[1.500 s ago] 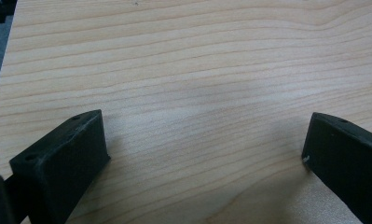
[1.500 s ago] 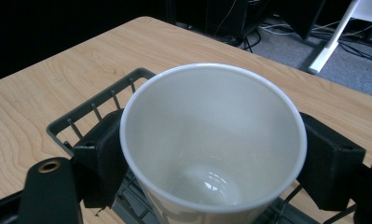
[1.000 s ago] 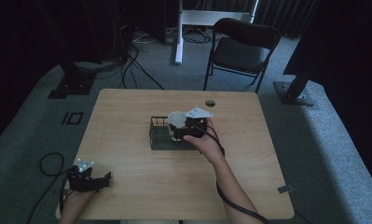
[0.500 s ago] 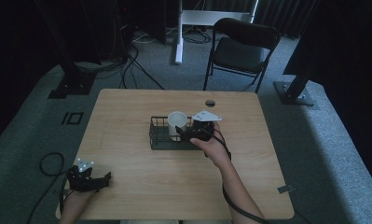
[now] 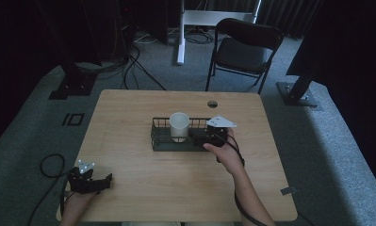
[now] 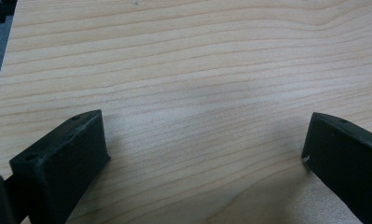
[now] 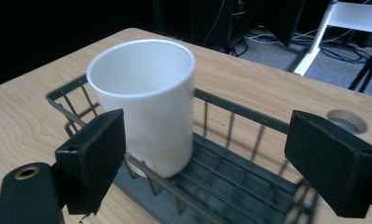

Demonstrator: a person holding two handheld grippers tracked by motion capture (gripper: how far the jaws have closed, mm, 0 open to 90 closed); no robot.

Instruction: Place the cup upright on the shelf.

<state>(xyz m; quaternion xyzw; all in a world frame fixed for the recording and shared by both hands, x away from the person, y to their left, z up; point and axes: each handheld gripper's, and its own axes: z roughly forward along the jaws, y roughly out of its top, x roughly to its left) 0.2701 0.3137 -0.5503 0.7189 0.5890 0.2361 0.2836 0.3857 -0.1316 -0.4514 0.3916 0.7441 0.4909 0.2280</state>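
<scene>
A white cup (image 5: pixel 179 126) stands upright in the left half of a black wire basket (image 5: pixel 161 141) at the middle of the wooden table (image 5: pixel 129 113). In the right gripper view the cup (image 7: pixel 148 116) is just beyond the left jaw, with the basket (image 7: pixel 230 177) below. My right gripper (image 5: pixel 208 139) is open over the basket's right end, a little apart from the cup, with nothing between its jaws. My left gripper (image 5: pixel 101 182) rests open at the table's front left corner, and in its own view the left gripper (image 6: pixel 204 154) has bare wood between its jaws.
A round cable hole (image 5: pixel 212 103) lies in the table behind the basket. A black folding chair (image 5: pixel 242 49) stands beyond the far edge, with a white stand base (image 5: pixel 209 19) and cables on the grey carpet. Dark stand feet sit at both sides.
My right gripper let go of the cup, leaving it standing in the basket, and drew back to the right. The left gripper has not moved.
</scene>
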